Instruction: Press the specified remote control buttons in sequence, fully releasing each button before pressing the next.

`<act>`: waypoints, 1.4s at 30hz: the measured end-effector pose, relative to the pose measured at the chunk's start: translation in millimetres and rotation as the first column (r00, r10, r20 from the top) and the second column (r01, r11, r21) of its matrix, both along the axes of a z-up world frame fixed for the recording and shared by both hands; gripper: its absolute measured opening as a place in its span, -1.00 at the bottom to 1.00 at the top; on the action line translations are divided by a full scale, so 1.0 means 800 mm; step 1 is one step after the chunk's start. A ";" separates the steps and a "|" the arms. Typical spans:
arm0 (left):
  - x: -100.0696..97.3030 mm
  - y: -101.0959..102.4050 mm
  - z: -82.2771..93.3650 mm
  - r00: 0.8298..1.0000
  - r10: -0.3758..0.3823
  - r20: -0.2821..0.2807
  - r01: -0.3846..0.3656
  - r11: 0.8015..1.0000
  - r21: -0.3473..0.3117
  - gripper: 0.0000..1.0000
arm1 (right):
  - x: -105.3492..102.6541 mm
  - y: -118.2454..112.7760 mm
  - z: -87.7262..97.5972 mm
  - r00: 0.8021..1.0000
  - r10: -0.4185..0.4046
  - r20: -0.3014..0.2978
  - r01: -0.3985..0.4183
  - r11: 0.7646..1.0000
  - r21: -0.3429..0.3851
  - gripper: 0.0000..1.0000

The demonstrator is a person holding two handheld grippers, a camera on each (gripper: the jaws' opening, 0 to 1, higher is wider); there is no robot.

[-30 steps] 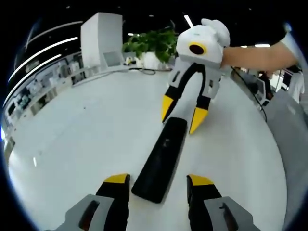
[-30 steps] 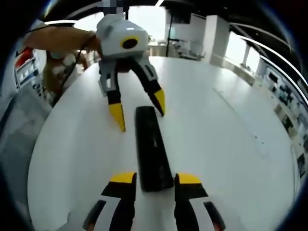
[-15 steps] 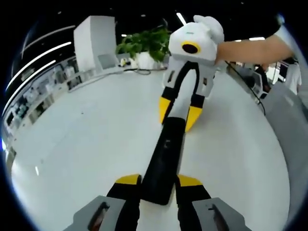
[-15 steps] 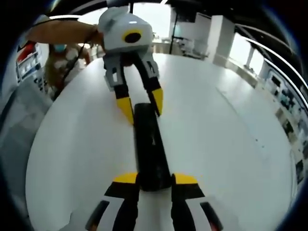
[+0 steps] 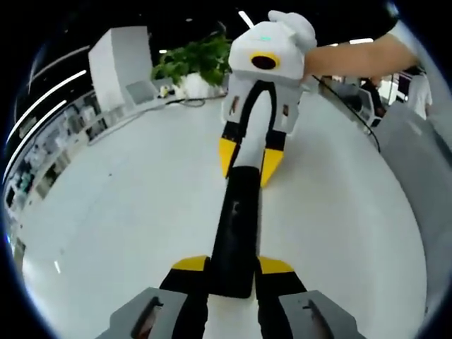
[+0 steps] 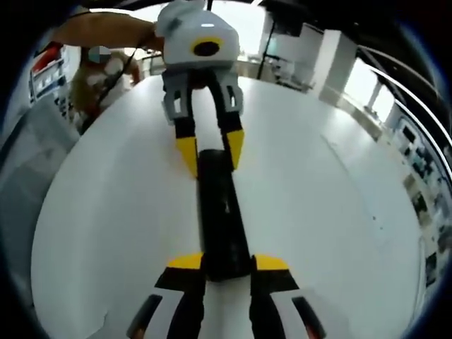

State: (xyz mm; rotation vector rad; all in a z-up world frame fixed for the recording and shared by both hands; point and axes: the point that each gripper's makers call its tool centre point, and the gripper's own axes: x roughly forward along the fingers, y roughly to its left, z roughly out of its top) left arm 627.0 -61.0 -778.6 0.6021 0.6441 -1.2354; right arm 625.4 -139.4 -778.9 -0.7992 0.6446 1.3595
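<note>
Remote (image 5: 236, 226), long and black, flat on the big white table (image 5: 127, 212). Held at both ends. Left gripper (image 5: 233, 267) pinching the near end in the left gripper view, one yellow tip on each long side. Right gripper (image 5: 245, 161) pinching the far end in the same view, tips tight against the sides too. Same story from the other side in the right gripper view: right gripper (image 6: 227, 265) closed on the near end of the remote (image 6: 220, 219), left gripper (image 6: 210, 154) closed on the far end. Table (image 6: 318, 212) bare all around.

Probably held this way to keep the remote from sliding, or to line it up straight before any pressing. Button face up, so easy to reach from above. Small mark near the middle of the remote, too tiny to read. Which buttons to press, cannot tell.

No button pressed right now, since both claws grip the sides, not the top. Looks like an early step, with the pressing not yet begun. Next, most likely one claw lets go and comes down with a tip on a button, while the other one keeps the remote in place. Risk: squeezing too hard and tipping the remote up on its edge.

Green plant (image 5: 191, 63) and a white box (image 5: 116, 60) far off behind the table.
</note>
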 end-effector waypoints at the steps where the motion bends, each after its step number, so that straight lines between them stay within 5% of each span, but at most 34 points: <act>1: -0.001 -0.001 0.000 1.000 0.000 0.003 0.000 1.000 0.001 -0.52 | 0.000 0.000 0.000 1.000 0.001 0.004 -0.001 1.000 -0.001 -0.60; 20: -0.051 -0.015 0.015 1.000 -0.017 0.023 0.018 1.000 -0.015 -0.53 | -0.046 -0.013 0.013 1.000 0.001 0.006 -0.001 1.000 -0.003 -0.61; 35: -0.140 -0.019 0.019 0.999 -0.034 0.000 0.034 0.999 -0.012 -0.53 | -0.130 -0.017 0.014 1.000 -0.008 -0.013 0.008 1.000 0.025 -0.61; 42: -0.159 -0.024 0.013 0.999 -0.046 -0.012 0.046 0.999 -0.008 -0.53 | -0.154 -0.024 0.009 0.999 -0.017 -0.028 0.018 1.000 0.023 -0.61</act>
